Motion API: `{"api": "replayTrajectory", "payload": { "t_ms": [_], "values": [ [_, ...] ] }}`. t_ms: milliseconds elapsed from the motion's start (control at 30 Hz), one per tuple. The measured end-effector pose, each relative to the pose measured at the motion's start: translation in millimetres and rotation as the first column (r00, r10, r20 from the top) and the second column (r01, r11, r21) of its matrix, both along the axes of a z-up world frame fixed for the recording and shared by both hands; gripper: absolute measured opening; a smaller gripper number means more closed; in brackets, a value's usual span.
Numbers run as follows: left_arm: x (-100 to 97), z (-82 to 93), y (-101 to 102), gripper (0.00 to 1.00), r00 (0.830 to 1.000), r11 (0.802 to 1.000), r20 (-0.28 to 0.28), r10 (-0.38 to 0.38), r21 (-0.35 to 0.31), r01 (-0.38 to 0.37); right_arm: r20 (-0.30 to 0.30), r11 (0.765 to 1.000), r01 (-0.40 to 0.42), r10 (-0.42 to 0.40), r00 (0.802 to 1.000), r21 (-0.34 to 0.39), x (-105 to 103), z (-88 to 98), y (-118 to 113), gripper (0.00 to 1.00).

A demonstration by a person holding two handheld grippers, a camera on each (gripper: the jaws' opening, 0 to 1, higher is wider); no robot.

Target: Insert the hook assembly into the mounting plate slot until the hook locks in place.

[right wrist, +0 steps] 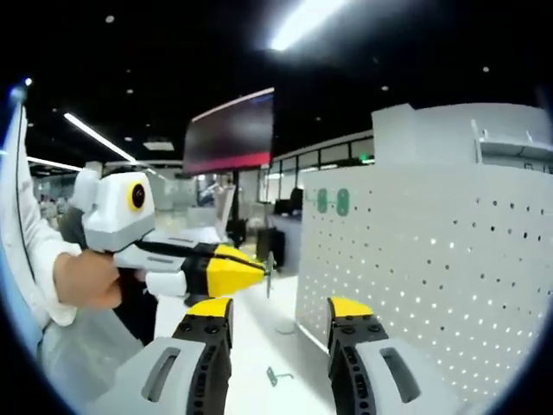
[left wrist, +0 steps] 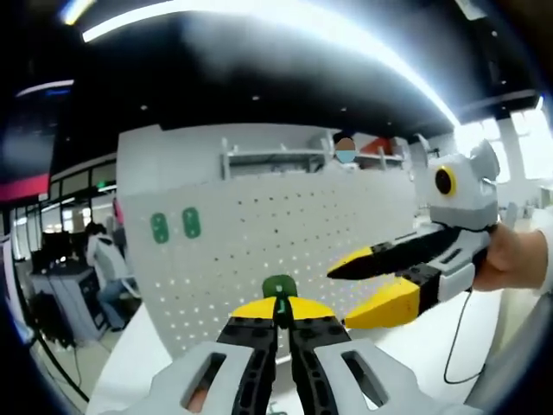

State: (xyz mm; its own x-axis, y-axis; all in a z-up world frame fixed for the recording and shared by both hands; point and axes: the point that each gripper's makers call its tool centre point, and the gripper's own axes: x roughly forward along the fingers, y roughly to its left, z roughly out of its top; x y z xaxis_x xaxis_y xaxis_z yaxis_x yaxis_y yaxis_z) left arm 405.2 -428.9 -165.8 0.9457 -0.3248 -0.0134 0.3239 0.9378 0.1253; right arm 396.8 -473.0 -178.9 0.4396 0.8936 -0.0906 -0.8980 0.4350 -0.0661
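Before the white pegboard (left wrist: 285, 233), two green hooks (left wrist: 175, 226) are seen mounted at upper left, while a third green hook (left wrist: 280, 288) is clamped between the closed tips of the left gripper (left wrist: 282, 313). At right, the right gripper (left wrist: 367, 275) is held by a hand (left wrist: 510, 257) with its tips spread, grasping nothing.

A white table (right wrist: 259, 341) carries an upright white pegboard (right wrist: 449, 268), its face dotted with rows of small holes, standing along the table's far side. Two green pieces (left wrist: 175, 226) sit high on the board (side by side, near one end). One small metal hook (right wrist: 275, 375) lies loose on the tabletop near the pegboard's base.
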Motion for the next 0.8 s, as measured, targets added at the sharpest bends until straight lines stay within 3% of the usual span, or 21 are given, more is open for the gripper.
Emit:
{"api": "replayTrajectory", "payload": {
  "t_ms": [133,433,800],
  "values": [
    [5.0,8.3,-1.0,0.03,1.0,1.0,0.018,0.002,0.001,-0.002,-0.006,1.0,0.024,-0.024,1.0,0.001,2.6,-1.3,-4.2,0.56],
    [17.4,18.7,0.2,0.03,0.999,1.0,0.039,0.01,-0.001,-0.01,0.003,0.998,0.055,-0.055,0.998,-0.006,4.0,1.2,-13.6,0.68],
    [35.3,32.4,0.2,0.03,0.998,1.0,0.063,0.015,0.005,-0.015,-0.014,0.996,0.092,-0.092,0.996,0.001,7.3,-0.7,-25.0,0.76]
  ]
}}
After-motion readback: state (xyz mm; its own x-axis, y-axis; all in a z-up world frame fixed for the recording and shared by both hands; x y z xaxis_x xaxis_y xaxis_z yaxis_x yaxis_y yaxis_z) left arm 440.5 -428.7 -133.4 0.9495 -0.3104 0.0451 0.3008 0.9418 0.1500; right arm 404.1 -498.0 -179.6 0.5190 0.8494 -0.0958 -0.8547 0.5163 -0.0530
